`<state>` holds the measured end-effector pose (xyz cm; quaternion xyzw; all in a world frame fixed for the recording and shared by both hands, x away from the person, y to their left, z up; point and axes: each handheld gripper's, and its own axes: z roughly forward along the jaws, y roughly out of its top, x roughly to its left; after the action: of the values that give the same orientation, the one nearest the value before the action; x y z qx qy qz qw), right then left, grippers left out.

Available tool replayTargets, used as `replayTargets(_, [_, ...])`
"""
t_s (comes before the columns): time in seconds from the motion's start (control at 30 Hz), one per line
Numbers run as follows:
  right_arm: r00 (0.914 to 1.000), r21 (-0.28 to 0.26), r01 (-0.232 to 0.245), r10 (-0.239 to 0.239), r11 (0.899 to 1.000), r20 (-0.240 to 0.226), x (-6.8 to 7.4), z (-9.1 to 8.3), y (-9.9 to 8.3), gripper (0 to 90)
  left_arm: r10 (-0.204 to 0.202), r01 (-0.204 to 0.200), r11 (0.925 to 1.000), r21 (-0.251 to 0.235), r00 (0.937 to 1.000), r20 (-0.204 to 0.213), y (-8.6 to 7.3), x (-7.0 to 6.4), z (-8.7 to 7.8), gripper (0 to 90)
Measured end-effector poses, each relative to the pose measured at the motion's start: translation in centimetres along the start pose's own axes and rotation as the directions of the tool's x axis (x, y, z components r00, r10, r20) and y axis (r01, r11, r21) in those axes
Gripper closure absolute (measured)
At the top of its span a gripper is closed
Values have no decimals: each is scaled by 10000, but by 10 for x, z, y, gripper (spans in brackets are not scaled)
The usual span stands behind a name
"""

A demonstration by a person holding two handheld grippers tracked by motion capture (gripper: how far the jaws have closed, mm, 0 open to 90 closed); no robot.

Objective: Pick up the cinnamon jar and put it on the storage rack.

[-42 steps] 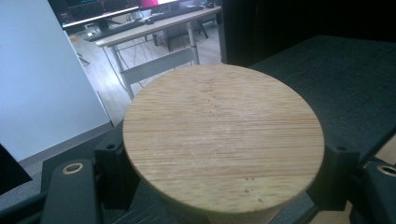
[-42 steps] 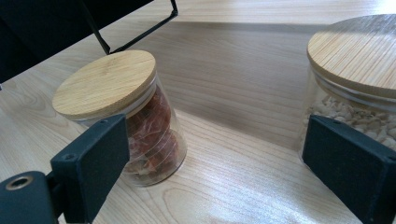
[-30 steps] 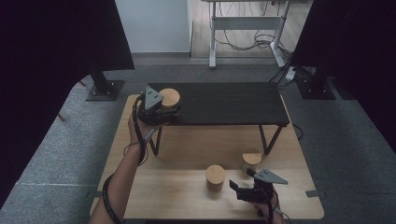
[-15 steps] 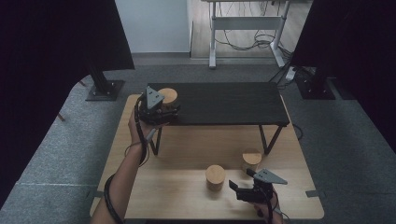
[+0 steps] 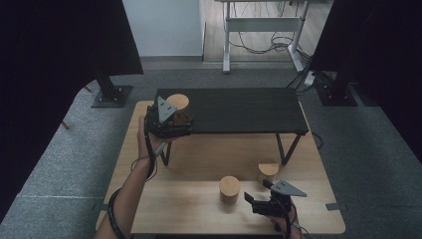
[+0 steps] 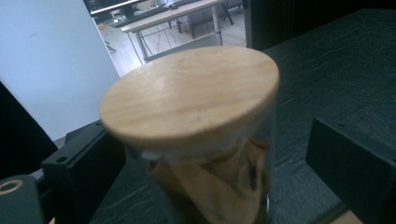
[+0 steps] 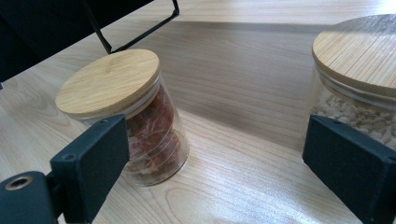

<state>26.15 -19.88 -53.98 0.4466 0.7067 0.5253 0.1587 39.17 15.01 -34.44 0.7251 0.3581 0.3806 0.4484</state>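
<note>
Taking the black shelf (image 5: 239,109) on the wooden counter (image 5: 199,149) as our landmark, we begin nearest to us, on the counter's near side well in front of the shelf. There our right gripper (image 5: 254,203) hovers low over the wood with its fingers (image 7: 93,163) spread wide and grasping nothing. In the right gripper view we look between those fingers at two glass jars with bamboo lids. The jar of reddish pieces (image 7: 128,116) stands upright just past the left finger, apart from it as far as we can tell. The jar of pale crumbs (image 7: 359,79) stands upright beyond the right finger, partly hidden by it. In the high view these are the lidded jar (image 5: 229,188) just left of the gripper and the second jar (image 5: 268,171) a little farther on, both in front of the shelf and near its right legs.

Farther away, at the shelf's left end, our left gripper (image 5: 174,117) is held at the shelf's front edge. The jar with the wooden lid (image 6: 191,98) stands on the shelf top near that left corner, between the two fingers (image 6: 84,168). The fingers are released: in the left gripper view we see a clear gap on the right side, while on the left the finger is close to the glass and we cannot tell whether it touches. Brown contents show through the glass below the lid.
</note>
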Motion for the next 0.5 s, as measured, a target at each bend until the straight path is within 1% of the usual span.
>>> replayTargets(0.03, [10000, -14, 23, -23, 10000, 19, 0, 0, 0, 67, -7, 7, 10000, -43, 10000, -74, -1, 0, -2, 47])
replayTargets(0.07, [10000, -76, 42, -42, 10000, 90, 1, 0, 0, 67, 9, -13, 9999, -129, 9996, -298, -2, 0, -4, 47])
replayTargets(0.1, [9999, -151, 45, -42, 9999, 159, 1, -1, 1, 67, 17, -27, 9998, -210, 9991, -434, -3, -1, -6, 50])
replayTargets(0.2, [9999, -340, -45, 50, 9994, 164, 1, -3, 2, 67, -93, 81, 9995, -314, 9992, -389, -6, -1, -11, 51])
replayTargets(0.37, [9998, -482, -38, 46, 9988, 168, 0, -6, 4, 66, -79, 70, 9993, -366, 9997, -223, -12, -4, -21, 51])
replayTargets(0.5, [9996, -597, -37, 53, 9982, 262, -1, -7, 6, 66, 171, -183, 9988, -448, 9995, -263, -19, -8, -29, 50])
